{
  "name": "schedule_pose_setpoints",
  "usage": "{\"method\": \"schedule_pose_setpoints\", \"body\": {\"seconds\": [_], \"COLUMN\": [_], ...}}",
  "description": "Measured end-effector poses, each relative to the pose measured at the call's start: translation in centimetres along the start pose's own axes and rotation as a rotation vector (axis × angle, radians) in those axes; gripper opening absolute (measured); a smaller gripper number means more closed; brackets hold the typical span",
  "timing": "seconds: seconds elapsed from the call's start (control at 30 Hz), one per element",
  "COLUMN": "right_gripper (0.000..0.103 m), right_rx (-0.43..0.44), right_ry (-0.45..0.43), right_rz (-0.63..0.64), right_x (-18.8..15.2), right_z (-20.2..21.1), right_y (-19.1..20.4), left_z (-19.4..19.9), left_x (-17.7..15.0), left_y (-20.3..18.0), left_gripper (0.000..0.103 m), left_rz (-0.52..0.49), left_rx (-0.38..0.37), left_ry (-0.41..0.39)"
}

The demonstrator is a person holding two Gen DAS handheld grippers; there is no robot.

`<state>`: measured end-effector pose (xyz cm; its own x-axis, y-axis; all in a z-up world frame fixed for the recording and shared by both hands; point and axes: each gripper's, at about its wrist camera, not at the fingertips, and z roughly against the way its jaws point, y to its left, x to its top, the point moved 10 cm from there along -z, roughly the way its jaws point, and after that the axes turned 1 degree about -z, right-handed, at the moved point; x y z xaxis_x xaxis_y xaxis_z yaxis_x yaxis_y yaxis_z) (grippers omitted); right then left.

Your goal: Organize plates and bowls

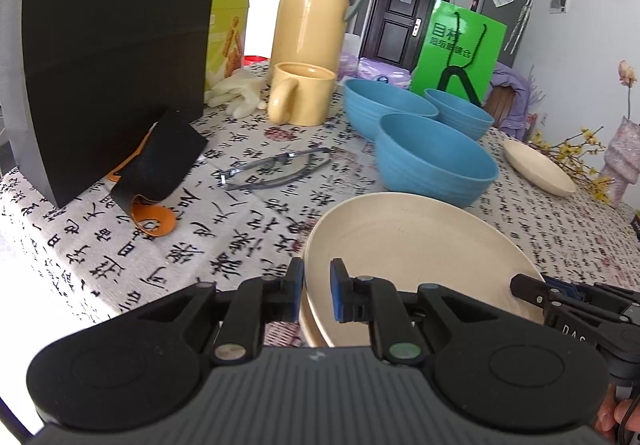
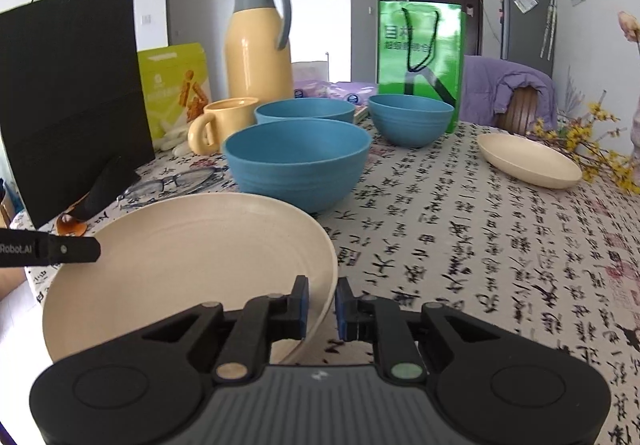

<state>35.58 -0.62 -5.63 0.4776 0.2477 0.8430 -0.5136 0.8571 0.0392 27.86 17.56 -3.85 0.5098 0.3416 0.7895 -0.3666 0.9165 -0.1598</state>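
I have the cream plate (image 1: 416, 245) between both claws: my left claw (image 1: 316, 295) straddles its near-left rim, my right claw (image 2: 321, 305) its right rim, fingers narrowly apart on each, not clearly clamped. It appears to sit on another plate. Next, I judge, fetch the far plate (image 2: 528, 161) beyond the blue bowls (image 2: 298, 165).

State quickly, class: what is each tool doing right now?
Left tool: fingers straddle the near rim of the cream plate; whether it is clamped cannot be told.
Right tool: the same at the plate's right rim; cannot be told.
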Motion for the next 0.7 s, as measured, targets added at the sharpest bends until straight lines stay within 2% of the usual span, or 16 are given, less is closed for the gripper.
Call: {"method": "schedule_pose_setpoints", "body": {"seconds": [0.17, 0.4, 0.53, 0.6, 0.67, 0.7], "right_gripper": [0.032, 0.037, 0.048, 0.056, 0.06, 0.065], "right_rx": [-0.011, 0.006, 0.004, -0.008, -0.036, -0.053], "right_ry": [-0.016, -0.047, -0.072, -0.09, -0.107, -0.113], "right_rz": [0.043, 0.024, 0.011, 0.0, -0.018, -0.031], "right_x": [0.2, 0.6, 0.5, 0.3, -0.1, -0.4], "right_z": [-0.6, 0.7, 2.6, 4.0, 5.5, 6.4], "right_y": [1.0, 0.7, -0.3, -1.1, -2.5, -3.4], "left_z": [-0.8, 0.5, 2.0, 3.0, 3.9, 4.4], "left_x": [-0.2, 0.5, 0.4, 0.0, -0.7, -1.2], "left_y": [0.3, -0.2, -2.3, -4.0, -5.9, -6.9], "left_gripper": [0.014, 0.018, 0.043, 0.045, 0.062, 0.068], "left_rz": [0.014, 0.001, -0.046, -0.093, -0.133, -0.154], "left_rx": [-0.006, -0.014, -0.036, -0.06, -0.108, -0.134], "left_ry": [0.014, -0.023, -0.057, -0.078, -0.091, -0.099]}}
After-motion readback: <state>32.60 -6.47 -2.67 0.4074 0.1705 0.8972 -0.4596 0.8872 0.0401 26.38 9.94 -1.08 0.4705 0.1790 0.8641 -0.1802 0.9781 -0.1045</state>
